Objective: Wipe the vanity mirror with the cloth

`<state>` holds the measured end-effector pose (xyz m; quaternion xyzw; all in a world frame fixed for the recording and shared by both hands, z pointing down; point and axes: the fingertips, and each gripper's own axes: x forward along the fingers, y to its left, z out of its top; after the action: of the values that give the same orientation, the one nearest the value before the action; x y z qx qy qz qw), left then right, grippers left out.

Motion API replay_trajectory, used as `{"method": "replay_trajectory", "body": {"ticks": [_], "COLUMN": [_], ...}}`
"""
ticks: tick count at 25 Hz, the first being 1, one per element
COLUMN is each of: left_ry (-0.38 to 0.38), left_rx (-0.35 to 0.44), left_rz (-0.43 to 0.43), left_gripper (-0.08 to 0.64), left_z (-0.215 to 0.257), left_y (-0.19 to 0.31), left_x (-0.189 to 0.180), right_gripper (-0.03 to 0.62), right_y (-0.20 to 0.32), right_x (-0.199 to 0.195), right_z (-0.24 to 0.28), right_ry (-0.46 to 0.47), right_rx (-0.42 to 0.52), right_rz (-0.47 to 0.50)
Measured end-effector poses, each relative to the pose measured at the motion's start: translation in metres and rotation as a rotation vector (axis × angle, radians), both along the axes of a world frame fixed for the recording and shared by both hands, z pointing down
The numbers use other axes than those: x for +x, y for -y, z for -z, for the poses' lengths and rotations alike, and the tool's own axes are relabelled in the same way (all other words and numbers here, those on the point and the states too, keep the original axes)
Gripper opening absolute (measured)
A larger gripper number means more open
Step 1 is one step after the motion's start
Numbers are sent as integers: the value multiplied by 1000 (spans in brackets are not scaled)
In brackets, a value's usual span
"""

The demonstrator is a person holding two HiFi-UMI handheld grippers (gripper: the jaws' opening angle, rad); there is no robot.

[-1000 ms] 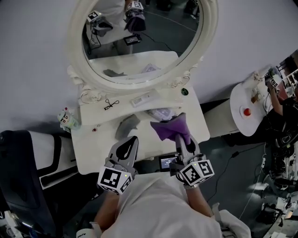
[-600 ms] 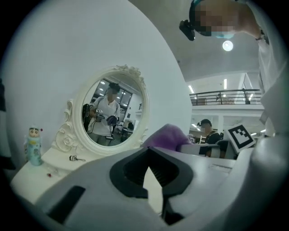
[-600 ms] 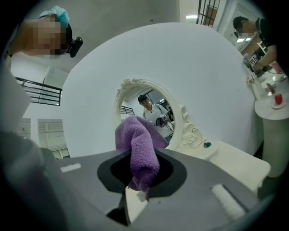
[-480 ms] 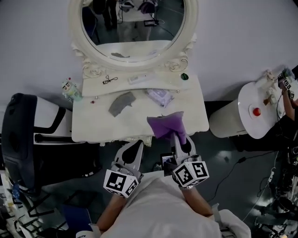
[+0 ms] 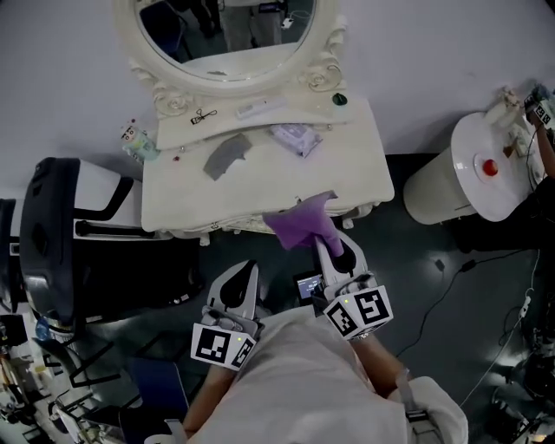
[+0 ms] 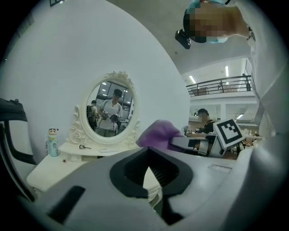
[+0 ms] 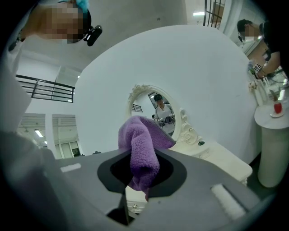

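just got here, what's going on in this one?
A person holds a gripper in each hand and stands a little back from the white vanity table. The right gripper is shut on the purple cloth, held near the table's front edge. The left gripper is shut and empty. The cloth is well short of the vanity mirror, so nothing is being wiped at this moment.

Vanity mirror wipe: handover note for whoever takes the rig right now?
Right gripper: shut on the purple cloth, held about at the front edge of the table.
Left gripper: shut, empty, short of the table.
Mirror: at the table's far side, the cloth well clear of it.
Done: cloth gripped. Left: reach in and wipe the glass; prior wiping cannot be told.
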<state>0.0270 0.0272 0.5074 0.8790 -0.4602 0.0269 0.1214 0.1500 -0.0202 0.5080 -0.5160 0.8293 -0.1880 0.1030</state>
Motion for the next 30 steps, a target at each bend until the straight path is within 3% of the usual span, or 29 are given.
{"method": "replay_trajectory", "body": {"ticks": [5, 10, 15, 20, 23, 30], "left_ry": [-27, -32, -91, -122, -111, -99], "left_rx": [23, 49, 23, 32, 60, 96], "left_rz": [-79, -143, -180, -202, -188, -20], "left_gripper": [2, 2, 2, 2, 2, 2], "left_z": [0, 7, -2, -9, -8, 4], "left_y": [-33, -83, -113, -148, -167, -210], "left_x": [-13, -62, -103, -115, -118, -109], "right_gripper": [58, 58, 58, 58, 58, 58], "right_y": [-46, -106, -169, -220, -235, -270], "right_x": [-14, -56, -107, -118, -117, -86], "right_z": [9, 7, 1, -5, -4, 2], "right_ry": [-25, 5, -117, -174, -188, -151], "right_rx": [27, -26, -52, -69, -46, -21], "right_rz": [-97, -240, -253, -277, -255, -161]}}
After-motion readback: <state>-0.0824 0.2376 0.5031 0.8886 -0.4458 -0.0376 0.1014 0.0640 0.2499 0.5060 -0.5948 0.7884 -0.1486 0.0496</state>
